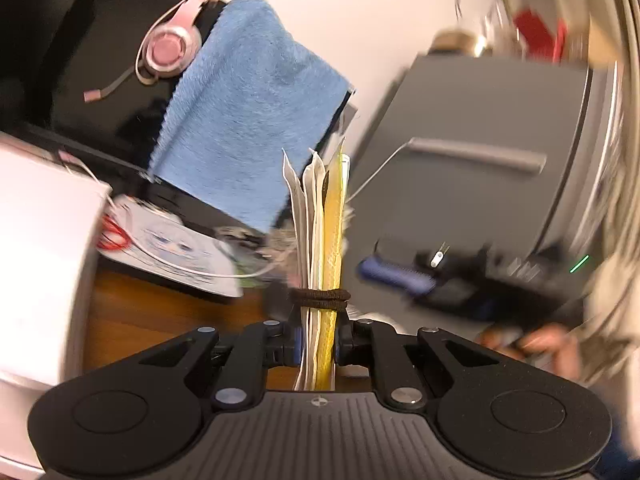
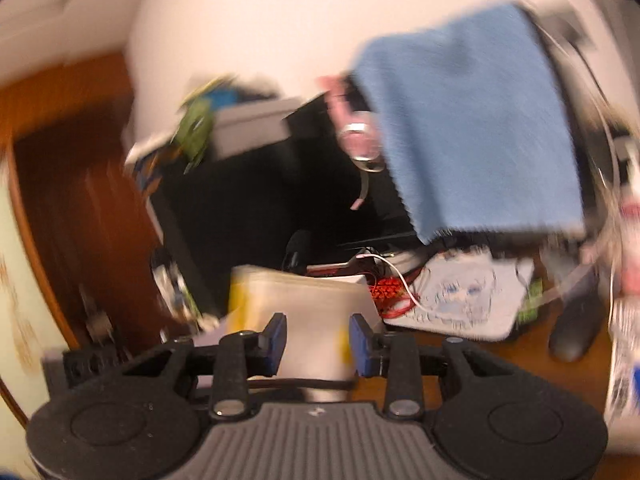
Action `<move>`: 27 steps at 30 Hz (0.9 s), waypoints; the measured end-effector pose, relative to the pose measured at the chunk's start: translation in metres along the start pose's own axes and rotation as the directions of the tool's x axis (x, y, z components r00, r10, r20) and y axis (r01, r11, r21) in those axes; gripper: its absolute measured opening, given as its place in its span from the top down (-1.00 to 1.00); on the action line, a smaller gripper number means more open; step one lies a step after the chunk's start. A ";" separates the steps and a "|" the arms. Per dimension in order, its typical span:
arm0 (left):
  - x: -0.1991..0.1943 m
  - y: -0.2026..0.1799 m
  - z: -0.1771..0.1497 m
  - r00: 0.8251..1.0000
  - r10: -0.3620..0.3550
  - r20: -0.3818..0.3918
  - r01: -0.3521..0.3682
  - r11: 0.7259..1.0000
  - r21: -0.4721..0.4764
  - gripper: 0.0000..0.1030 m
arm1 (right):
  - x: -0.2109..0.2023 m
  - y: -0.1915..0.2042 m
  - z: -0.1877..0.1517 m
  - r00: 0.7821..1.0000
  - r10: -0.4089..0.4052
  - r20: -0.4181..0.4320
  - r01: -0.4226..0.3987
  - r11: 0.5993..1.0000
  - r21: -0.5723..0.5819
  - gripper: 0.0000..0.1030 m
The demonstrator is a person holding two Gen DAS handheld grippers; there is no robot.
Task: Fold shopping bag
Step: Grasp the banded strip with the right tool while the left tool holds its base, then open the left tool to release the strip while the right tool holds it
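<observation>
The shopping bag [image 1: 320, 240] is folded into a narrow bundle of white and yellow layers, with a brown hair band [image 1: 320, 298] wrapped round it. My left gripper [image 1: 320, 336] is shut on the bundle just below the band, and the bundle stands edge-on. Blurred, my right gripper [image 1: 400, 276] sits close to the bundle's right, a hand [image 1: 532, 344] behind it. In the right wrist view the bag [image 2: 296, 292] shows its flat face beyond the open right gripper [image 2: 318, 326]. Blur hides whether the pads touch it.
A blue towel [image 1: 248, 108] hangs over a black monitor with pink headphones [image 1: 172, 40]. There is a grey cabinet [image 1: 480, 140] at the right and a white box [image 1: 36, 240] at the left. On the wooden desk [image 1: 132, 312] lie a printed mat [image 2: 460, 300] and a black mouse [image 2: 576, 332].
</observation>
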State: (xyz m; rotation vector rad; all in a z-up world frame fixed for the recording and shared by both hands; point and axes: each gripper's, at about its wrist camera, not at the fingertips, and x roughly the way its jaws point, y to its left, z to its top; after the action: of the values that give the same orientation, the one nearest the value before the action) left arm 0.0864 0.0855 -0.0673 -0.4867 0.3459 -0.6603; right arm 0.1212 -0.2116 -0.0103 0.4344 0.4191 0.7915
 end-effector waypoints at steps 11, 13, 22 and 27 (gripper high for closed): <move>0.000 0.005 0.004 0.995 -0.100 -0.013 0.097 0.986 -0.135 0.76 | 0.009 -0.040 -0.014 0.974 0.226 0.025 -0.227 0.963 0.147 0.50; -0.001 0.007 0.004 0.995 -0.102 -0.012 0.100 0.984 -0.146 0.76 | 0.011 -0.041 -0.017 0.975 0.223 0.007 -0.221 0.963 0.156 0.50; 0.000 0.014 0.005 0.981 -0.191 -0.024 0.184 0.967 -0.179 0.74 | 0.010 -0.050 -0.020 0.966 0.259 0.003 -0.254 0.942 0.219 0.46; 0.002 0.018 0.006 0.965 -0.258 -0.045 0.242 0.945 -0.221 0.74 | 0.017 -0.061 -0.020 0.939 0.344 0.015 -0.335 0.900 0.279 0.32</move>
State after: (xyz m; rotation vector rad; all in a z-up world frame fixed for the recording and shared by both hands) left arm 0.0999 0.0984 -0.0725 -0.7212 0.4319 -0.8947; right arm 0.1566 -0.2328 -0.0621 0.7726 0.4972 1.0862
